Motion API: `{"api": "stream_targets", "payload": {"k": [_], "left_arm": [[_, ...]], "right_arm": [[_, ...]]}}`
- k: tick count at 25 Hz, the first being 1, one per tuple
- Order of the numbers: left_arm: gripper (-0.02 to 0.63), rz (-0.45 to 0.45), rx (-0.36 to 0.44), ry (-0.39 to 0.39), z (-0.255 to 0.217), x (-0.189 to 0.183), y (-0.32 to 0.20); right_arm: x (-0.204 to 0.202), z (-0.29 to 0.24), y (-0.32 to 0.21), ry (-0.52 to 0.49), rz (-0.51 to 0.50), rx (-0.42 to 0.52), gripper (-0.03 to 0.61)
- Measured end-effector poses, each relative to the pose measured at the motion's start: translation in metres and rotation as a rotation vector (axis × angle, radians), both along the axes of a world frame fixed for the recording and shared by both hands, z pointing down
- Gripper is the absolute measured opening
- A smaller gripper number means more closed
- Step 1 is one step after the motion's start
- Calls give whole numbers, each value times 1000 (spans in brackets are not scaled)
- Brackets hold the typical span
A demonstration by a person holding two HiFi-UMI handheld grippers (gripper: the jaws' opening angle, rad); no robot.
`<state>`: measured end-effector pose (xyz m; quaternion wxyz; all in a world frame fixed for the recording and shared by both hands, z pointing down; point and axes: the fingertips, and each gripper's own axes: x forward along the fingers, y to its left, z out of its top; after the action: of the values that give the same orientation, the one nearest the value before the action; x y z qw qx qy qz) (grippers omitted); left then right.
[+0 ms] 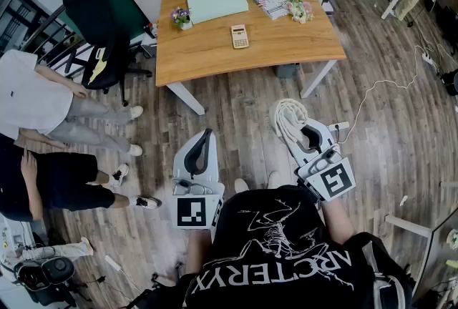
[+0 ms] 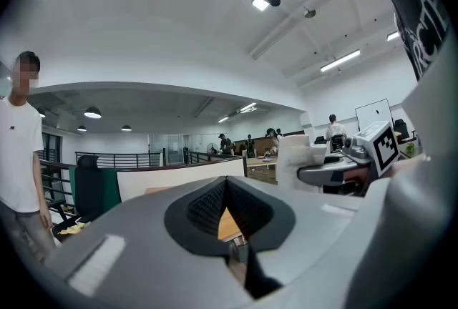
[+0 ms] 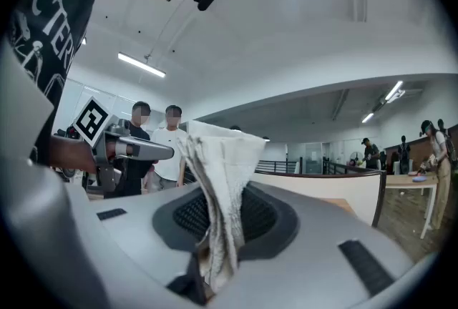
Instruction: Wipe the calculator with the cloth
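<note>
A small beige calculator lies near the middle of the wooden table, far ahead of both grippers. My right gripper is held low over the floor, close to my body, shut on a white cloth that bunches out past its tips. In the right gripper view the cloth stands up between the black pads of the gripper. My left gripper is held beside it, shut, with nothing in it. The left gripper view shows its pads meeting at the gripper's tip.
On the table are a pale green mat, a magazine and two small flower pots. A black office chair and two people are at the left. A white cable runs across the wooden floor at the right.
</note>
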<state>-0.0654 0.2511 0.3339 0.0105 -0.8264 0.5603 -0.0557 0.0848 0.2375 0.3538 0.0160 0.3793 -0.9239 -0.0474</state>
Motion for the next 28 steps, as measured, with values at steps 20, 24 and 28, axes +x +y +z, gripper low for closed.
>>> {"api": "stream_targets", "payload": {"k": [20, 24, 28], "left_arm": [[9, 14, 27, -21, 0, 4, -7], [9, -3, 31, -24, -1, 17, -15], [9, -34, 20, -27, 3, 36, -24]], "right_arm": [[2, -3, -3, -19, 9, 10, 89], [12, -2, -11, -17, -10, 10, 89], [30, 1, -21, -24, -32, 3, 89]]}}
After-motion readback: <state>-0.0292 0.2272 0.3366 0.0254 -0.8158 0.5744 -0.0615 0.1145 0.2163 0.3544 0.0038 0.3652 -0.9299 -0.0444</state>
